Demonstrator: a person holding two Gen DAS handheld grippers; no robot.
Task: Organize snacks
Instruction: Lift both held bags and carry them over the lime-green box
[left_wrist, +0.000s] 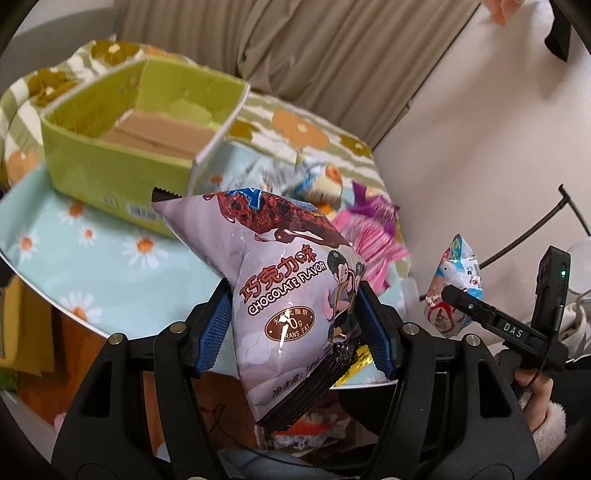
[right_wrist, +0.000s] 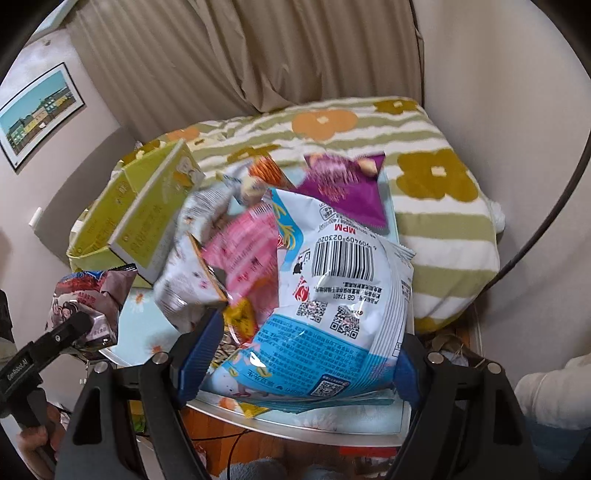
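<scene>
A bed with a striped green-and-white flowered blanket (right_wrist: 436, 221) lies behind the round bench covered in a pale blue daisy-print cloth (left_wrist: 92, 258). On the bench's far left side stands an open lime-green cardboard box (left_wrist: 110, 162) with brown card dividers inside. To its right a loose pile of snack packets lies on the cloth, among them a pink striped foil packet (left_wrist: 369, 236) and a purple foil packet (right_wrist: 343, 192).

The left gripper (left_wrist: 295, 325) has its blue ribbed fingers (left_wrist: 214, 332) pressed against both sides of a lilac chocolate-flavour snack bag (left_wrist: 280, 280), holding it tilted above the bench's near edge. The right gripper (right_wrist: 295, 354) clamps a white-and-blue crinkled snack bag (right_wrist: 332, 295), barcode side up, above the near edge of the pile.
</scene>
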